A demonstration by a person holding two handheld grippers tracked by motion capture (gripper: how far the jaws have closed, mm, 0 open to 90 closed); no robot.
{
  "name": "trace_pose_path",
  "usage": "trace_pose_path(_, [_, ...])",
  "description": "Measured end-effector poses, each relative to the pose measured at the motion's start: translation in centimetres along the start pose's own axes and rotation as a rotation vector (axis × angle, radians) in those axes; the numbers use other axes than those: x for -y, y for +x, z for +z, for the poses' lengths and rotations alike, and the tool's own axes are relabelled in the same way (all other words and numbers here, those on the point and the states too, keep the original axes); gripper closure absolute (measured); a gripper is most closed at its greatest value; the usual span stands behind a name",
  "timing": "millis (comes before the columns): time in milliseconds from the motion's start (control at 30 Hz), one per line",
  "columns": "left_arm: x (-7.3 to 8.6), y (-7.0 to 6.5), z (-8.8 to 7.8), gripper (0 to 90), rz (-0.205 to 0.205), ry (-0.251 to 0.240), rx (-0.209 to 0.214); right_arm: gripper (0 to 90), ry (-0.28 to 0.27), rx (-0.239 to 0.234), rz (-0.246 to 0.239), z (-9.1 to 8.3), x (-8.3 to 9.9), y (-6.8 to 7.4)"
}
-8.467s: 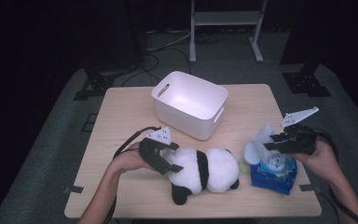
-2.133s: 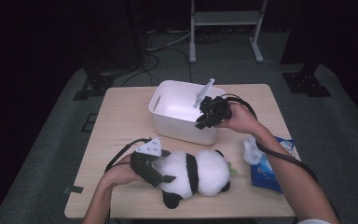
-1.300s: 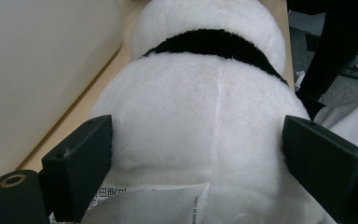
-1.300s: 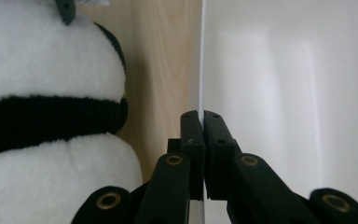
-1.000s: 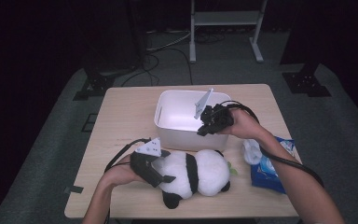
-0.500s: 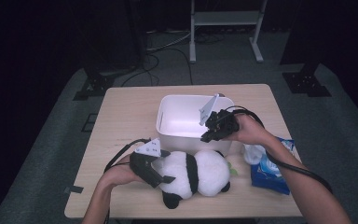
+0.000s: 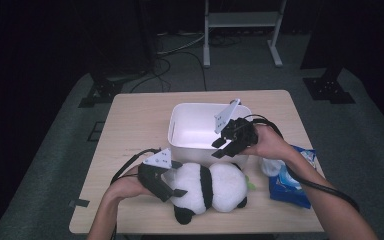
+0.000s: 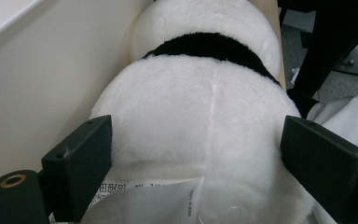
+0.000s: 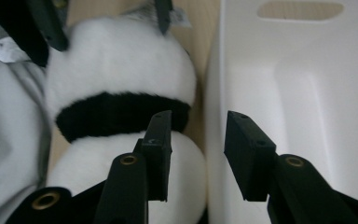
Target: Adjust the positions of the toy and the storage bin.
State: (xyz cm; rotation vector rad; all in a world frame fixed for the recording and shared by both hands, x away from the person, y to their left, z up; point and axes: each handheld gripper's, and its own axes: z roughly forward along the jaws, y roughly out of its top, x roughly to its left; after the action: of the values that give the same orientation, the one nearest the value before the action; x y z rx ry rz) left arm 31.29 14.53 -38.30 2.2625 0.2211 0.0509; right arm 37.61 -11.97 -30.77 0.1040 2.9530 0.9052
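Panda [image 7: 211,186] sits clamped in the left gripper's [image 7: 172,189] jaws on the tabletop [image 7: 130,120]; right gripper [image 7: 223,148], jaws just opening, empty, straddles the white bin's [image 7: 180,131] near wall. Next, lift panda into it.

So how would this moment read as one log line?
left hand-held gripper: grips panda | right hand-held gripper: opening, empty, at bin rim

My left claw [image 7: 172,190] and right claw [image 7: 222,148] are both matte black, each topped with a pale grey three-cornered plate and trailing a black cable. Their jaws are squared black blocks with small screw holes, hinged on brass-coloured rivets. My forearms are bare, no sleeves
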Motion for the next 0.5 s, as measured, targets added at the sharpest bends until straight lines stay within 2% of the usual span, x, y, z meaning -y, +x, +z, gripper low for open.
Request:
trace_pose_path(100, [0.0,-0.1,-0.2,9.6,0.004,0.003,0.002,56.8,-0.026,-0.035,-0.016,0.1,-0.3,1.1])
trace_pose_path(267, [0.1,-0.1,-0.4,9.6,-0.001,0.002,0.003,49.2,-0.015,-0.087,-0.028,1.3,-0.5,2.5])
trace_pose_path(333, [0.1,-0.1,-0.6,9.6,-0.001,-0.004,-0.003,46.5,-0.008,-0.116,-0.022,1.9,-0.4,2.8])
trace_pose_path(400, [0.1,-0.1,-0.9,9.6,0.000,-0.013,-0.006,44.1,0.009,-0.123,-0.018,2.6,-0.4,3.1])
trace_pose_path(500, [0.2,0.0,-1.2,9.6,-0.001,-0.017,-0.013,42.6,0.003,-0.142,-0.014,3.4,-0.2,3.2])
